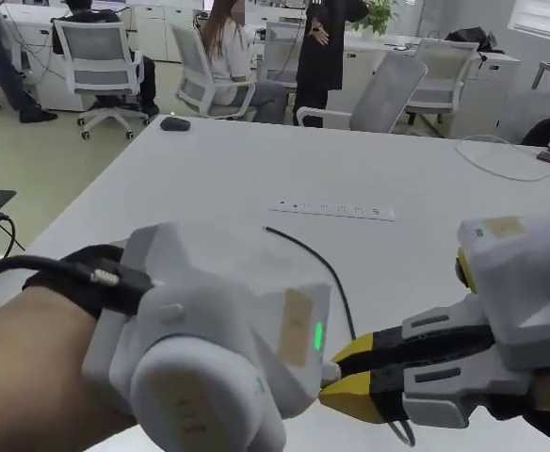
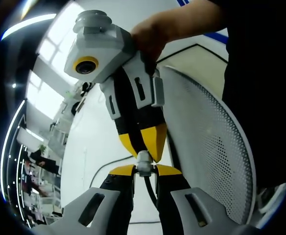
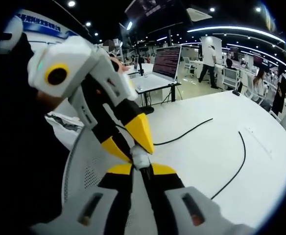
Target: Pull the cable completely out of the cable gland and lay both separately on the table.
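A small white cable gland (image 2: 144, 162) is pinched between the yellow tips of both grippers, which meet nose to nose. My left gripper (image 2: 145, 171) is shut on its lower end, and my right gripper (image 2: 143, 146) comes down from above, shut on its upper end. A black cable (image 2: 151, 190) runs from the gland back between the left jaws. In the right gripper view the gland (image 3: 140, 157) sits at the tips of my right gripper (image 3: 142, 169), with my left gripper (image 3: 133, 142) opposite. The cable (image 1: 317, 264) curves across the white table (image 1: 256, 169) up to the right gripper (image 1: 339, 372).
A white power strip (image 1: 336, 209) lies mid-table and a dark mouse (image 1: 174, 123) near the far edge. Office chairs (image 1: 101, 56) and people stand beyond the table. A mesh chair back (image 2: 216, 147) is close behind the grippers. A laptop (image 3: 166, 61) stands on a side desk.
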`<action>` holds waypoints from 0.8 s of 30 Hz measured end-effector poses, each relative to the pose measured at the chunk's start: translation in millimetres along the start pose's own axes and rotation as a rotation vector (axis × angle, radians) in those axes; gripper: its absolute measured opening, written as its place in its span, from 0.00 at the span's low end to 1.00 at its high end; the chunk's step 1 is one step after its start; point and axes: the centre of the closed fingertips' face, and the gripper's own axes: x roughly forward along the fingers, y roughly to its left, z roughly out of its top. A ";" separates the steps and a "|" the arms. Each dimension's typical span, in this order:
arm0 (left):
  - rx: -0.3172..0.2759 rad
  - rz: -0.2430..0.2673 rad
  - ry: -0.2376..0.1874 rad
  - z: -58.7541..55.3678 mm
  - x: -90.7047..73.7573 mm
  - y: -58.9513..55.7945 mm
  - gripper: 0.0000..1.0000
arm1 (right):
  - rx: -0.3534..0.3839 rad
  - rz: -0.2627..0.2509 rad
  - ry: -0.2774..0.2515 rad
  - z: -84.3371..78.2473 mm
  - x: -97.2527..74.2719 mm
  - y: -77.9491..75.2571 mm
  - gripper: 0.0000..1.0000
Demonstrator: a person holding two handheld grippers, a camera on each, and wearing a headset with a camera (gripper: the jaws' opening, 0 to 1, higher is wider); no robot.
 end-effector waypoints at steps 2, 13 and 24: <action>0.001 0.002 0.003 0.0 -0.6 2.0 0.16 | -0.008 -0.009 0.001 1.4 -0.4 -1.0 0.11; -0.089 -0.038 -0.011 -3.7 0.4 6.4 0.16 | -0.232 -0.120 0.051 2.9 1.3 -6.0 0.10; -0.223 -0.100 -0.046 -2.8 7.2 3.2 0.16 | -0.416 -0.220 0.155 -4.9 0.6 -11.3 0.11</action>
